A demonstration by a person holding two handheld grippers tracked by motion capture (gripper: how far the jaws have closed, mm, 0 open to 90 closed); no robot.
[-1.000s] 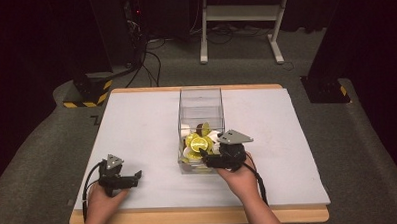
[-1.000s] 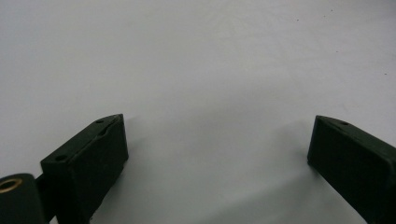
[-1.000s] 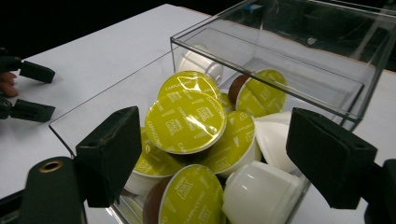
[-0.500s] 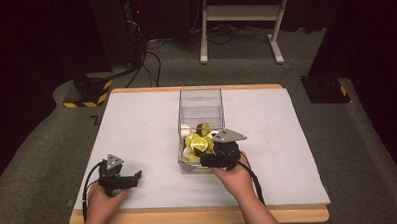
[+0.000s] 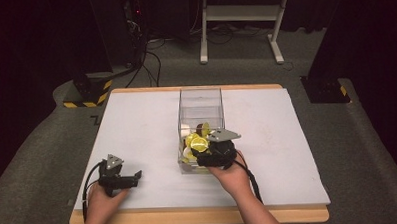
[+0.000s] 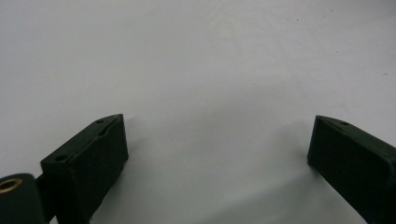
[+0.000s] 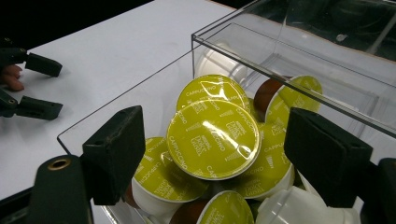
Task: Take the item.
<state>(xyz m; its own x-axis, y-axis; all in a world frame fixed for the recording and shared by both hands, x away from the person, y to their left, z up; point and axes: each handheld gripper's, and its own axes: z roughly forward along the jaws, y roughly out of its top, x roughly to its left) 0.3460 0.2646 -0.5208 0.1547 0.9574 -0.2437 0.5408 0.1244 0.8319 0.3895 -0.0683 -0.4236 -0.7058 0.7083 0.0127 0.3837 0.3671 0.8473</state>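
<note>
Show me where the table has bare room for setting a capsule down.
Free: the white table between the clear box and left gripper, and right of the box. Crowded: the box's near end, capsules piled beneath the right gripper.

white-topped table (image 5: pixel 146 119) (wooden edge) with a clear bin (image 5: pixel 200 103) of capsules (image 7: pixel 214 138)

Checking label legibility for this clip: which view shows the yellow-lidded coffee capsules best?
The right gripper view: the capsules lie close between the open right gripper jaws, lid print readable, inside the clear box. The high view shows them as small yellow spots in the box. The left gripper view looks at bare white table.
</note>
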